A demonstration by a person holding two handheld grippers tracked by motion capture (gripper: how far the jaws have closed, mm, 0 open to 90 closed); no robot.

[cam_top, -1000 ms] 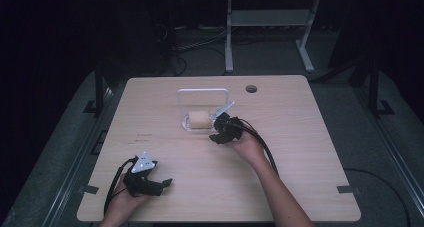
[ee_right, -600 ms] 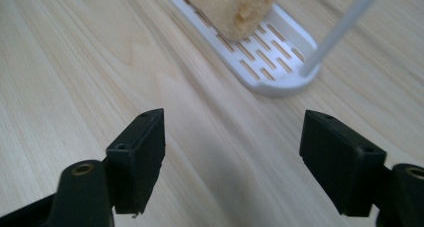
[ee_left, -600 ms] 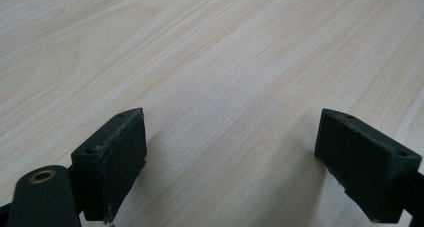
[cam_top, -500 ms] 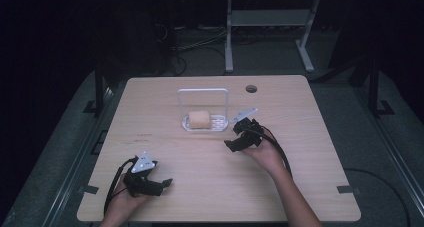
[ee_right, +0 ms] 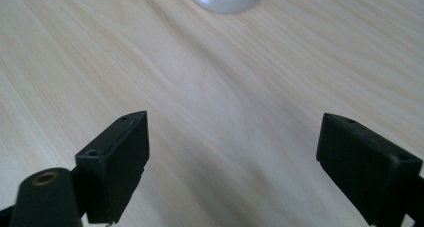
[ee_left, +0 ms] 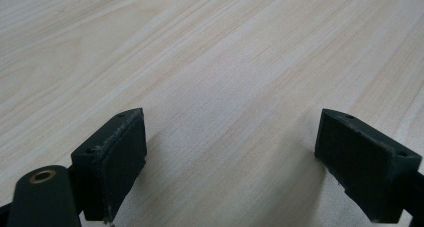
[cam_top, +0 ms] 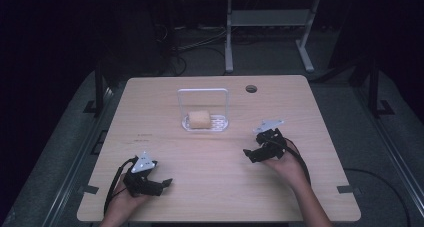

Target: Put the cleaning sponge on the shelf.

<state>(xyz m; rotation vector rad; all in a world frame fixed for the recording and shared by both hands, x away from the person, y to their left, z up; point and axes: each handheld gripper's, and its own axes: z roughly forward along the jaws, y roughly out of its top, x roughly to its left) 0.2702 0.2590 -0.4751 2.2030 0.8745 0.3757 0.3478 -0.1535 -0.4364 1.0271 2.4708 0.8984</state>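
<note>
A yellow sponge [cam_top: 199,119] sits in a white rack [cam_top: 206,123] on the wooden table [cam_top: 220,187]. The right gripper [cam_top: 248,153] is near the rack, off to its right and closer to the person. Its jaws have just been opening and stand wide with nothing between them. The left gripper [cam_top: 167,181] is well apart from the rack, near the table's front edge, its jaws wide open and empty too

I'm counting one yellow sponge [cam_top: 199,119] sitting in one white rack [cam_top: 221,123] on one wooden table [cam_top: 210,187] — and I'm working two grippers, left gripper [cam_top: 167,182] and right gripper [cam_top: 246,152].
</note>
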